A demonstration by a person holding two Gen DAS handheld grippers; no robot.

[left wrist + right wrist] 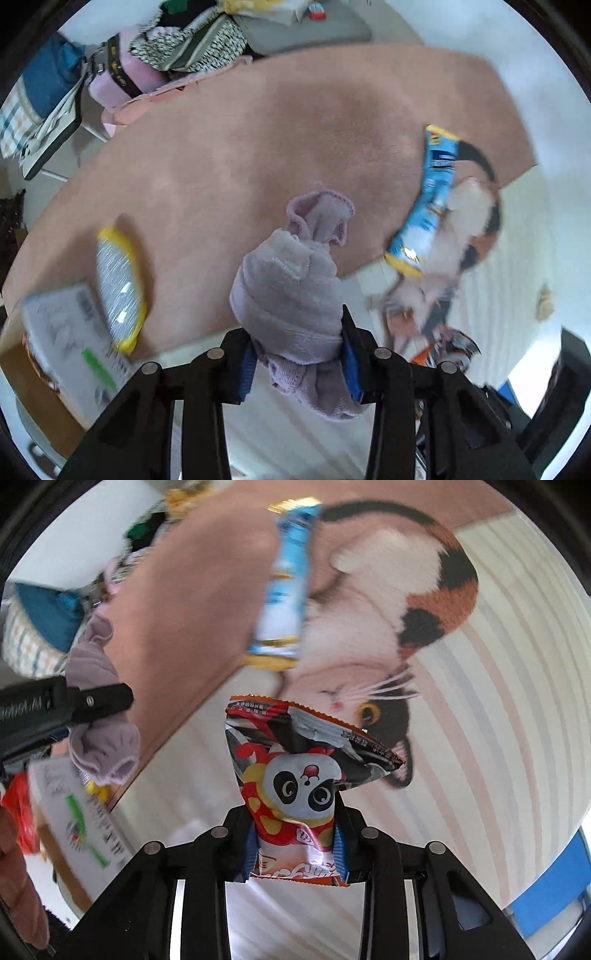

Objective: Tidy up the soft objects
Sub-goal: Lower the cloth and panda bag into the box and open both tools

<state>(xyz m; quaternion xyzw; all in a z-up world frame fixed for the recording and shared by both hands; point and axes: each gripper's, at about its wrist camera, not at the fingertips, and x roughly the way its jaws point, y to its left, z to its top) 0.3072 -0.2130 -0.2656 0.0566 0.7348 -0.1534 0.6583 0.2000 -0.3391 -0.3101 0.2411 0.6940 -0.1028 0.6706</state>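
My left gripper [300, 354] is shut on a lilac knitted garment [295, 288], which is bunched between the blue pads and held above the pink rug [258, 122]. It also shows in the right wrist view [99, 716], with the left gripper's black finger [92, 701] across it. My right gripper [295, 845] is shut on a red snack bag with a panda print [295, 786], held above the striped cat-print mat [480, 701]. A blue and yellow snack packet [428, 199] lies at the rug's edge, also in the right wrist view [288, 579].
A yellow-rimmed silver packet [120, 284] and a white box [70, 343] lie at the rug's left. A pile of clothes and bags [177, 40] sits beyond the rug. A cardboard box [33, 391] is at the lower left.
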